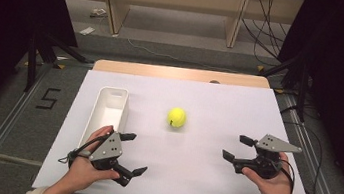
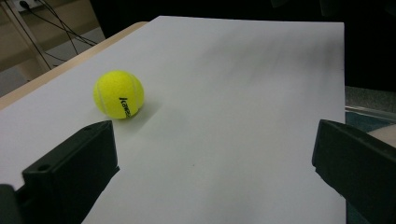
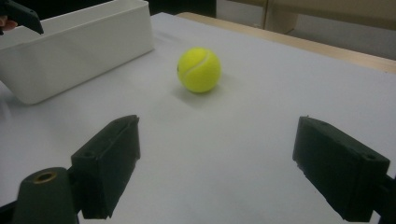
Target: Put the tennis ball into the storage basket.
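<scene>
1. white sheeting covers the table (image 1: 189, 180), with a strip of pale wood showing at its far edge and grey floor and wooden shelving beyond.
2. a fuzzy yellow tennis ball (image 1: 177, 117) sits alone near the middle of the table, touching nothing; a long white plastic bin (image 1: 121, 93) stands open to its left, well apart from it.
3. the left gripper (image 1: 134, 153) is released, jaws wide, held low just beside the near end of the bin.
4. the right gripper (image 1: 236, 147) is likewise released, jaws spread and aimed toward the ball from the near right.
5. judged from this, the step in hand is the approach: neither gripper has reached the ball yet.
6. the next move likely calls for one gripper to advance until its jaws straddle the ball, then close gently at its widest part, since a round ball could roll off if nudged.
</scene>
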`<state>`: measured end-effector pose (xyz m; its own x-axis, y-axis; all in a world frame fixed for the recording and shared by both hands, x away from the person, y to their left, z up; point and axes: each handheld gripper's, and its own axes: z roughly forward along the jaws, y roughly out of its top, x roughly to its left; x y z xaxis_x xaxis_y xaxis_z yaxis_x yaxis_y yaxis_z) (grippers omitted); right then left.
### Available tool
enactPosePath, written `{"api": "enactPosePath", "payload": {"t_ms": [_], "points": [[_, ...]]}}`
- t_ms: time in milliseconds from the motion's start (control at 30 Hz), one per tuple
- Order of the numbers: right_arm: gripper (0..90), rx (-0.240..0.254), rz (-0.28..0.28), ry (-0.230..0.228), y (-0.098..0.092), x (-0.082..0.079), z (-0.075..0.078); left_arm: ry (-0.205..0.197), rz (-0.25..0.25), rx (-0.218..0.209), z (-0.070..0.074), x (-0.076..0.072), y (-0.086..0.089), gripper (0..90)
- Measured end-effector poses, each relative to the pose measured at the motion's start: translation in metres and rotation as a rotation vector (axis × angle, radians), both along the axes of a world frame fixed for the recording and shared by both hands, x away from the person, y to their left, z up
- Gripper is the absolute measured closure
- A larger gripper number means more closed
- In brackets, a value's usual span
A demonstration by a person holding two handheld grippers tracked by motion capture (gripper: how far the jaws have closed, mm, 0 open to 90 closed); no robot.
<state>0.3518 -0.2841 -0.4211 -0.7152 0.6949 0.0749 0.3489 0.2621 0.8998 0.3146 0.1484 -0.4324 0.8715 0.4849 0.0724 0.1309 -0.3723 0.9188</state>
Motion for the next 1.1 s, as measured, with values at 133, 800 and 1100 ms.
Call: {"api": "enactPosePath", "payload": {"t_ms": [133, 800, 1100], "points": [[15.5, -0.001, -0.002, 0.0, 0.0, 0.0, 0.0, 0.0, 0.0, -0.001, 0.0, 0.0, 0.0, 0.0], [15.5, -0.016, 0.014, -0.006, 0.013, 0.01, -0.003, 0.0, -0.002, 0.006, 0.0, -0.001, -0.001, 0.0], [15.5, -0.044, 0.02, -0.02, 0.022, 0.019, -0.004, -0.001, -0.003, 0.009, -0.001, -0.001, -0.001, 0.0]]}}
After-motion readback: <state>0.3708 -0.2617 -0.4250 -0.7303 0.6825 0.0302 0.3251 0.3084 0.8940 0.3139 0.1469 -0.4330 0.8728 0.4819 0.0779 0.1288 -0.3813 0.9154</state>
